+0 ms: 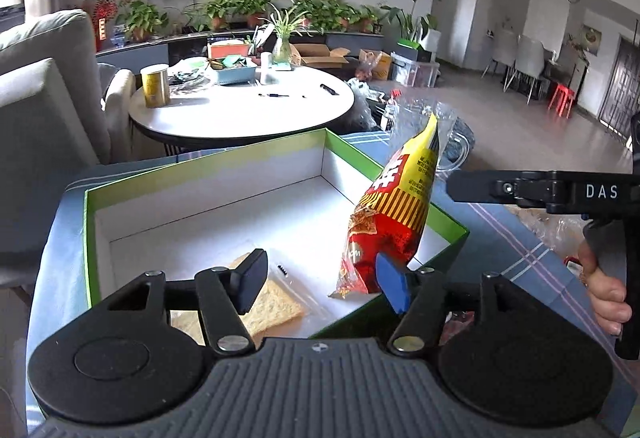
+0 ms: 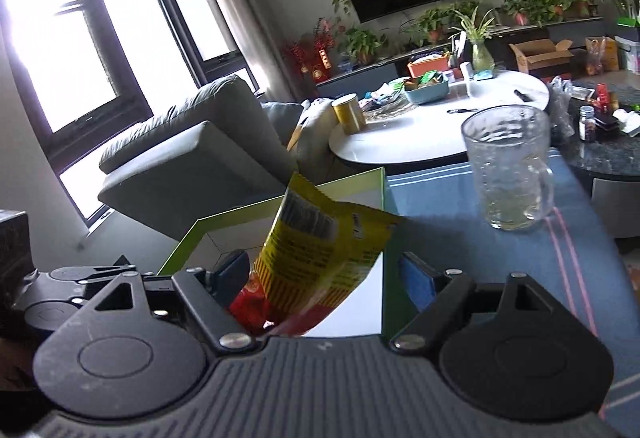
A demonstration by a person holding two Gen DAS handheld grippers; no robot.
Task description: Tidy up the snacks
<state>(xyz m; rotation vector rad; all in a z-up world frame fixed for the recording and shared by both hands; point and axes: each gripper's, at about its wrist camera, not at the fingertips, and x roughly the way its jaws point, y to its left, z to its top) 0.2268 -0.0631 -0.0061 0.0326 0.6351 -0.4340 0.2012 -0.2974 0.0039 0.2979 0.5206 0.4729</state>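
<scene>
Snack bag point(image 1: 390, 214) (crinkly, light, floppy foil, I'd guess slippery) stands tilted inside the green-rimmed box point(image 1: 208, 174), loose between the spread left gripper point(image 1: 324, 280), right gripper point(image 2: 324, 280) wide too, so pinch its flat top seam.

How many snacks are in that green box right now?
2. A clear-wrapped cracker pack lies flat on the box floor; a red-and-yellow snack bag stands tilted over the right side. More may hide behind the gripper.
</scene>
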